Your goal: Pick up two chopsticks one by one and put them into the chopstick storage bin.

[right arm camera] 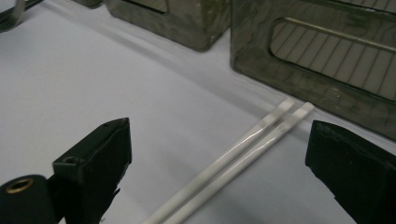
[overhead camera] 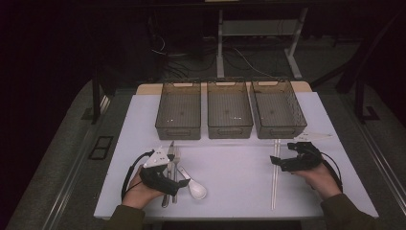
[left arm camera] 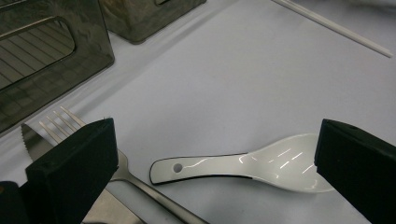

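Observation:
My left gripper (overhead camera: 183,184) (left arm camera: 210,163) is open low over the table, its jaws standing either side of a white soup spoon (overhead camera: 195,188) (left arm camera: 261,163) with a dark-edged handle. Beside the spoon lie a metal fork (overhead camera: 175,163) (left arm camera: 65,122) and a serrated knife (overhead camera: 169,152) (left arm camera: 29,140). My right gripper (overhead camera: 275,160) (right arm camera: 217,168) is open too, straddling a pair of white chopsticks (overhead camera: 275,182) (right arm camera: 243,156) that lie side by side pointing at the bins. Nothing is held in either gripper.
Three smoky translucent bins (overhead camera: 178,110) (overhead camera: 229,110) (overhead camera: 276,109) stand in a row at the far half of the white table (overhead camera: 234,167). Their walls rise close ahead in both gripper views (left arm camera: 51,51) (right arm camera: 327,51). Dark floor, cables and desk legs lie beyond.

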The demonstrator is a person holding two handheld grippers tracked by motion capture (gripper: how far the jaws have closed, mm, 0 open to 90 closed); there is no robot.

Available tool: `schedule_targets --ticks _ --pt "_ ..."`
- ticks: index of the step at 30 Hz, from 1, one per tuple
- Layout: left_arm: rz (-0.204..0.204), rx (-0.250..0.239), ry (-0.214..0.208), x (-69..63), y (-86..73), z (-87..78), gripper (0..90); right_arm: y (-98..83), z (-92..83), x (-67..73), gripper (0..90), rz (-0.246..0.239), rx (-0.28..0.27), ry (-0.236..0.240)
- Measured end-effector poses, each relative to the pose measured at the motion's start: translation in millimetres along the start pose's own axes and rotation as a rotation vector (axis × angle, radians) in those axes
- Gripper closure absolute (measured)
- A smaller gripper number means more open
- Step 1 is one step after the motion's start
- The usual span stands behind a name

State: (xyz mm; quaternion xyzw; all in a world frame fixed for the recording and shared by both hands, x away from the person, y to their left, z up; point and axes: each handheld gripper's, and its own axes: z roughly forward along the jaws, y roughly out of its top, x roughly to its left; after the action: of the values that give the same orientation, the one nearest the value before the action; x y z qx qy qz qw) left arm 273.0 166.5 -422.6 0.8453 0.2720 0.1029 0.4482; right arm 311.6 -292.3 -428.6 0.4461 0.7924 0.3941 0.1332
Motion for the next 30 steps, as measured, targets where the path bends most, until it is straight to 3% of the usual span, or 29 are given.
schedule_targets --ticks 2,6,11,20,30 --pt "0.003 0.004 -0.003 -0.1 0.1 0.3 0.0 2.6 2.9 -2.8 13.9 -0.001 0.001 -0.014" --pt "-0.003 -0.002 -0.004 -1.2 0.3 1.3 0.0 6.8 10.5 -7.9 16.1 0.019 0.013 -0.041" --pt "-0.002 -0.003 -0.007 -1.6 0.4 1.5 0.0 12.3 19.0 -13.9 28.0 0.04 0.031 -0.076" --pt "0.002 0.002 -0.01 -2.3 0.5 1.6 0.0 17.3 32.5 -23.8 44.9 0.064 0.051 -0.112" --pt "0.001 0.003 -0.011 -2.4 0.4 2.0 0.0 15.7 38.7 -31.5 51.6 0.097 0.077 -0.136"
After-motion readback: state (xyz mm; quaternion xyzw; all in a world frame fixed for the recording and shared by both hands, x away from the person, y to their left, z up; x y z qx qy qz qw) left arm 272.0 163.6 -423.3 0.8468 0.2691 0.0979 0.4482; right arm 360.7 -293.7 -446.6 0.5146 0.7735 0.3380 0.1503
